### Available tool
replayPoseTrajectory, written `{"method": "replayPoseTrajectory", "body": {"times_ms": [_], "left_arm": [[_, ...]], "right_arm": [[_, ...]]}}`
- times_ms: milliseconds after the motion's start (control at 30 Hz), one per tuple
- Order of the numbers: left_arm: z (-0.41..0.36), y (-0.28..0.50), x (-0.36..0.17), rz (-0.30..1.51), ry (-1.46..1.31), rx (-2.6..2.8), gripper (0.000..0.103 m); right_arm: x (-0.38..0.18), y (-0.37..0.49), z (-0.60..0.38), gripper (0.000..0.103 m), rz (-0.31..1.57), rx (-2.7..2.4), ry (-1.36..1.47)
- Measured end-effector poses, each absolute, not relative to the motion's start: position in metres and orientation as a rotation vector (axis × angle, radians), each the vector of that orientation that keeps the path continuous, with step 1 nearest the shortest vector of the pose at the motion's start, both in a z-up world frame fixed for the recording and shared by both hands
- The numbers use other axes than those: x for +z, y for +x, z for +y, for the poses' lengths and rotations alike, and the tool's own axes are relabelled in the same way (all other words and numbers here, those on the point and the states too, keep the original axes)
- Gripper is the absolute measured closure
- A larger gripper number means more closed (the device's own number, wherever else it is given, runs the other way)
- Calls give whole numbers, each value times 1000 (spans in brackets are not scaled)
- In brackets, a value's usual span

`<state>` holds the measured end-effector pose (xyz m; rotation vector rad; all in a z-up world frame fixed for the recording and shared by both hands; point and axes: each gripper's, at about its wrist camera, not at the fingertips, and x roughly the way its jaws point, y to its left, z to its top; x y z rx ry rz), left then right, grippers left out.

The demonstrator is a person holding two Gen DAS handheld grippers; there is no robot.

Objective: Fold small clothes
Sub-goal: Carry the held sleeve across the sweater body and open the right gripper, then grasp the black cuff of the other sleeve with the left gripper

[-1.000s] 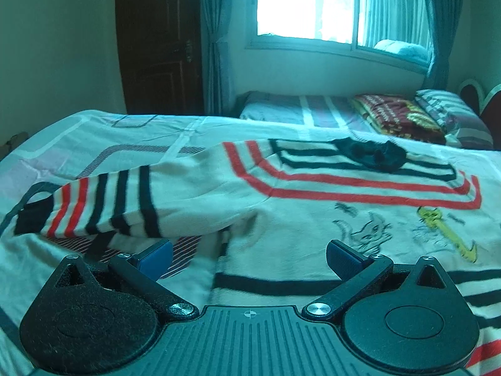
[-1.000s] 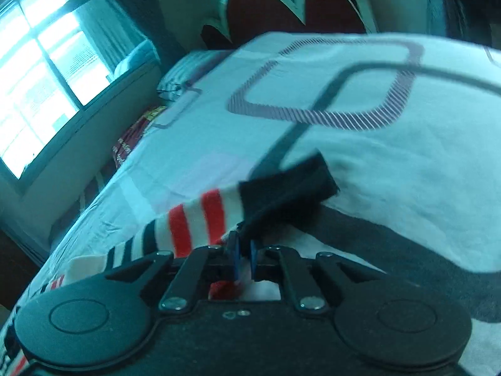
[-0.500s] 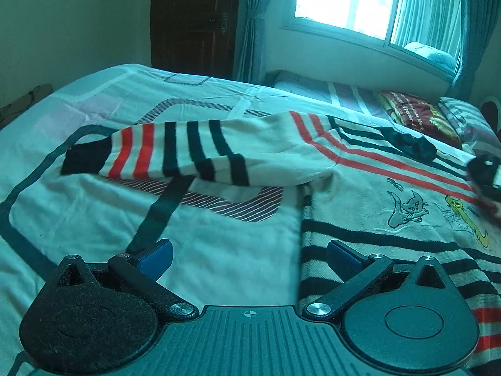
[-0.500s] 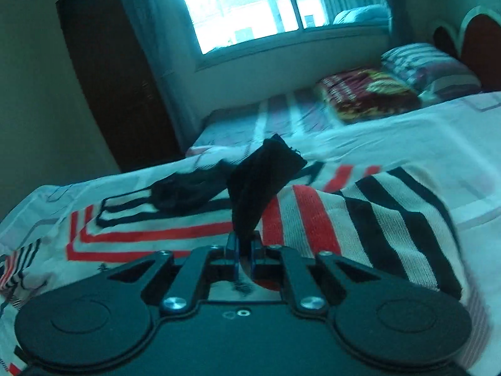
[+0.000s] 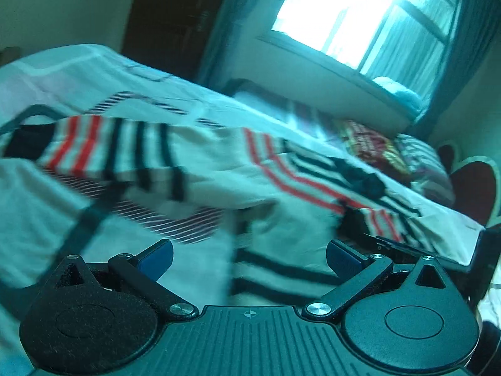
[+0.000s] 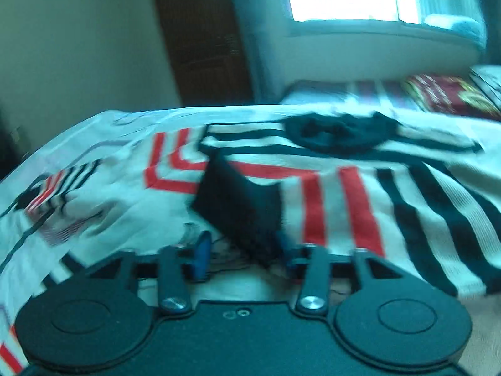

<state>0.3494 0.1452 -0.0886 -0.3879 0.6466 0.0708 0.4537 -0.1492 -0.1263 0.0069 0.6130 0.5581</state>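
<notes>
1. Bedroom, teal cast. The bed (image 5: 40, 206), under a white sheet with dark looping lines, filled both views. A bright window (image 5: 353, 15) and a dark door (image 6: 200, 34) stood beyond its far edge. Both views were blurred.
2. The task garment, a cream striped sweater (image 5: 281, 219) with red and black bands, lay spread across the middle of the bed, its black collar (image 6: 341, 133) toward the far edge.
3. My left gripper (image 5: 249, 258) sat over the sweater's near hem. Its jaws stood wide apart, nothing between the blue pads.
4. The left sleeve (image 5: 109, 147) lay stretched out flat toward the bed's left edge, black cuff outermost.
5. My right gripper (image 6: 242, 255) had just been opening. The right sleeve (image 6: 391, 206) was folded in over the sweater's chest. Its black cuff (image 6: 241, 206) lay between the pads, loose, with a clear gap at the left pad. I couldn't tell whether it touched the right pad.
6. A red patterned blanket (image 6: 451, 94) lay on a second bed under the window.
</notes>
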Motion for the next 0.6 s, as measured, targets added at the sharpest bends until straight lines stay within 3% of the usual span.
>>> {"method": "replayPoseTrajectory", "body": {"times_ms": [233,267,300,333,500,533,567,600], "left_arm": [[76,443,-118,697,-370,-149,1],[67,456,-123,712,-360,-171,4],[59,469,-129,729,-352,-192,21],[52,482,-134,756,-347,-208,30],[18,523,-143,775,-263,-237,33],[15,528,-141,776,-254,-246,75],[13,533,-138,788,-255,-257,99],[16,533,-136,788,-267,-252,99]], "right_arm": [[-98,421,-241,59,577,433,200],[-97,418,-255,58,582,417,230],[-97,417,-269,58,589,399,262],[-98,415,-283,57,596,379,300],[-119,414,-344,56,630,316,554],[-122,414,-353,56,626,307,604],[-127,414,-363,56,616,298,665],[-131,414,-371,56,606,294,730]]}}
